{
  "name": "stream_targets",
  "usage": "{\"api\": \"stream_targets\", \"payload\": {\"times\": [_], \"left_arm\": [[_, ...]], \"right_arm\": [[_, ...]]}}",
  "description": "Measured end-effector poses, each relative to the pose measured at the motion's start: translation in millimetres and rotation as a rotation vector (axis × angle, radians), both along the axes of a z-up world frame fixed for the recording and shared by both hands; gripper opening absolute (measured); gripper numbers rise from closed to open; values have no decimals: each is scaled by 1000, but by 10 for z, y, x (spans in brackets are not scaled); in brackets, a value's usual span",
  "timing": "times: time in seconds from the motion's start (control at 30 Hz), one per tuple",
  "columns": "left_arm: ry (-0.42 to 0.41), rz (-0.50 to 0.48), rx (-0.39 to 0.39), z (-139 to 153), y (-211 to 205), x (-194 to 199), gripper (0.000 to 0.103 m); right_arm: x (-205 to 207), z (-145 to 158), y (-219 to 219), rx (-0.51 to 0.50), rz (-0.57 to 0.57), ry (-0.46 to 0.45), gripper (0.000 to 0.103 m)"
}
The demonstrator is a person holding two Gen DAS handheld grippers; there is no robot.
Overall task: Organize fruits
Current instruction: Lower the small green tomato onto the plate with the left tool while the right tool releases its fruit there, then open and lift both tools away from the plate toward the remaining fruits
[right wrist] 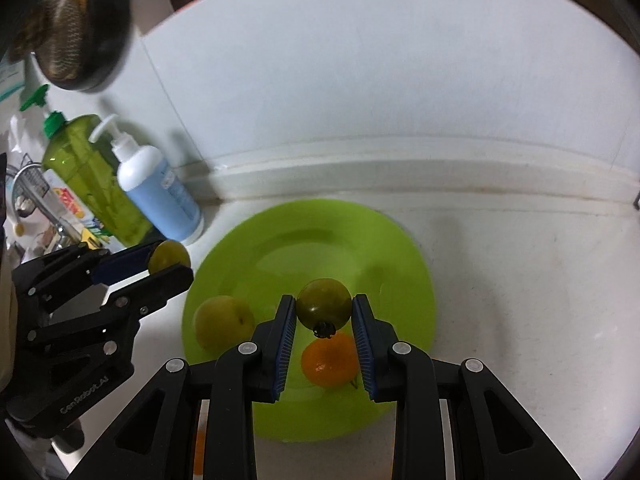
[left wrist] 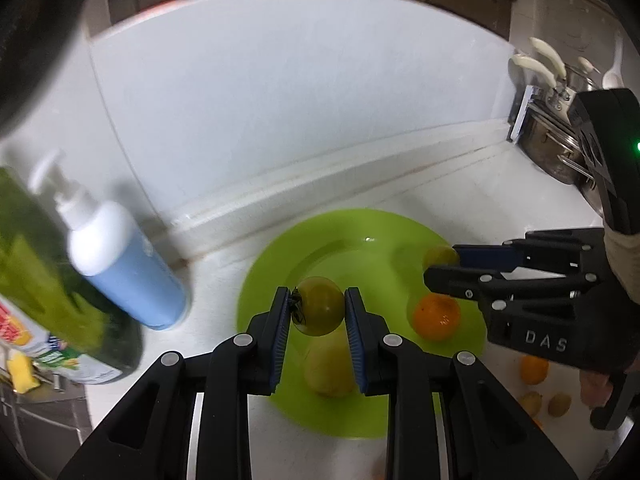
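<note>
Clamped between the left gripper (left wrist: 317,307)'s jaws at lower centre, a round green tomato (left wrist: 320,306) points its stem left; the right gripper (right wrist: 324,312) grips another round green tomato (right wrist: 325,303), stem toward the camera, above the lime-green plastic plate (right wrist: 400,256).

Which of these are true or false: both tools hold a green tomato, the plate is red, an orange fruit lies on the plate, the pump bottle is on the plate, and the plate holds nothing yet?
1. Both tools hold a green tomato. True: the left tool grips one green tomato, the right tool another.
2. The plate is red. False: the plate is bright green.
3. An orange fruit lies on the plate. True.
4. The pump bottle is on the plate. False: it stands on the counter beside it.
5. The plate holds nothing yet. False: a yellow-green fruit also lies there.
</note>
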State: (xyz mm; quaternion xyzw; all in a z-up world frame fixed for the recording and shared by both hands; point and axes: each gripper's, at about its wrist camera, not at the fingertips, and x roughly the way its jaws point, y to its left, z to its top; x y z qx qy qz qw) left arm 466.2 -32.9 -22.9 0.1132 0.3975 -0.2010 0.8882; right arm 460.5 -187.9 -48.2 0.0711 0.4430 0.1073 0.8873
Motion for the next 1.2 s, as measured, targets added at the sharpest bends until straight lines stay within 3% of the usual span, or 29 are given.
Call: {"api": "stream_targets", "payload": {"times": [0.2, 0.53, 0.73, 0.87, 1.2], "left_arm": [[125, 4, -28, -198, -14, 264, 27], [205, 16, 14, -397, -72, 433, 28], [210, 14, 4, -395, -73, 464, 28], [190, 21, 11, -370, -92, 443, 34], [105, 47, 0, -148, -42, 207, 41]], "right_arm": [[171, -160, -52, 18, -10, 63, 30], [353, -256, 35, -12, -3, 96, 30], [388, -302, 19, -3, -5, 110, 30], [379, -288, 10, 1, -12, 104, 34], [97, -52, 24, -36, -9, 11, 35]]}}
